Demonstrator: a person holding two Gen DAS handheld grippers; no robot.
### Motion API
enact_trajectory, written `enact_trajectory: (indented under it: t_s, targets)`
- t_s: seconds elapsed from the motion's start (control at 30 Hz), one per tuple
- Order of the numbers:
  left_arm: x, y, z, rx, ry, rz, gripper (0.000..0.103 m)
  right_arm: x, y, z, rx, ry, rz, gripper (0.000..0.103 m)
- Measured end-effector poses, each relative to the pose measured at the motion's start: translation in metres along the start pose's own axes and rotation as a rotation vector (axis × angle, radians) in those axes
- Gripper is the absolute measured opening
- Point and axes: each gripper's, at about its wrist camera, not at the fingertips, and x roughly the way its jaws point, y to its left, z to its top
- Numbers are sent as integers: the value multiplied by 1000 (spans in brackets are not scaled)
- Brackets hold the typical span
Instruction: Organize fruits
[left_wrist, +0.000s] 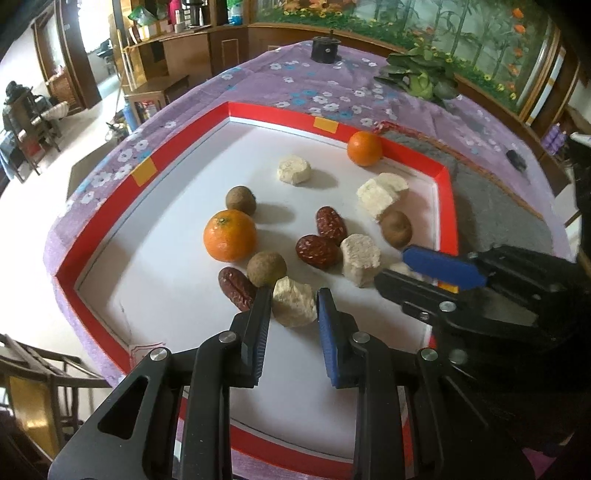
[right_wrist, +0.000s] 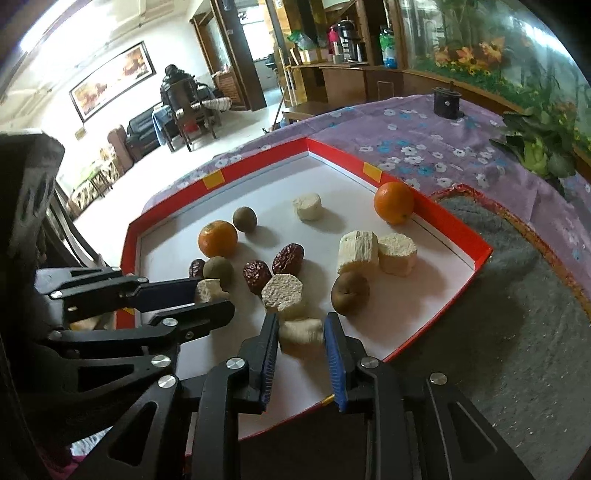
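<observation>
While both claws reach into the red-rimmed tray (left_wrist: 445, 192) on the tabletop, the left claw (left_wrist: 293, 306) stands part open around a pale chunk (left_wrist: 293, 301) at the near edge of the fruit pile. To its right, the right claw (right_wrist: 301, 330) brackets another pale piece (right_wrist: 301, 332), contact unclear; an orange (left_wrist: 230, 235) sits left and far.

Both wrist views look down, close, sharing the red tray (left_wrist: 447, 192).

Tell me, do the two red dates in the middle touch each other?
Touching. In the left wrist view, the two dates overlap with no white floor showing between them.
</observation>
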Motion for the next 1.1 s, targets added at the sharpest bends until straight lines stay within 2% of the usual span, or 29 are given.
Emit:
enact_trajectory:
  t_s: [0.07,0.13,0.2,0.23,0.37,0.57,0.67,0.87,1.1]
  targets:
    - [1,1,-1,-4,3,12,33,-4,1,0,-3,-7,-11,27]
    - [0,4,-1,-17,-3,17,50,-9,1,1,0,-20,-21,27]
    - [-5,6,-1,-31,-31,25,62,-15,-1,1,14,-38,-16,28]
    - [-6,7,-1,-34,-41,30,64,-20,-2,1,24,-51,-15,30]
    - [-15,6,-2,-32,-80,50,64,-30,0,0,28,-86,-33,37]
    - [-23,4,-5,-41,-123,64,64,-43,6,-5,37,-143,-77,38]
    - [-27,2,-6,-53,-133,61,64,-53,7,-9,50,-192,-97,49]
    - [-37,-3,-9,-49,-167,71,64,-60,4,-15,80,-210,-85,49]
    - [-53,-10,-12,-37,-232,125,64,-76,7,-22,79,-259,-83,49]
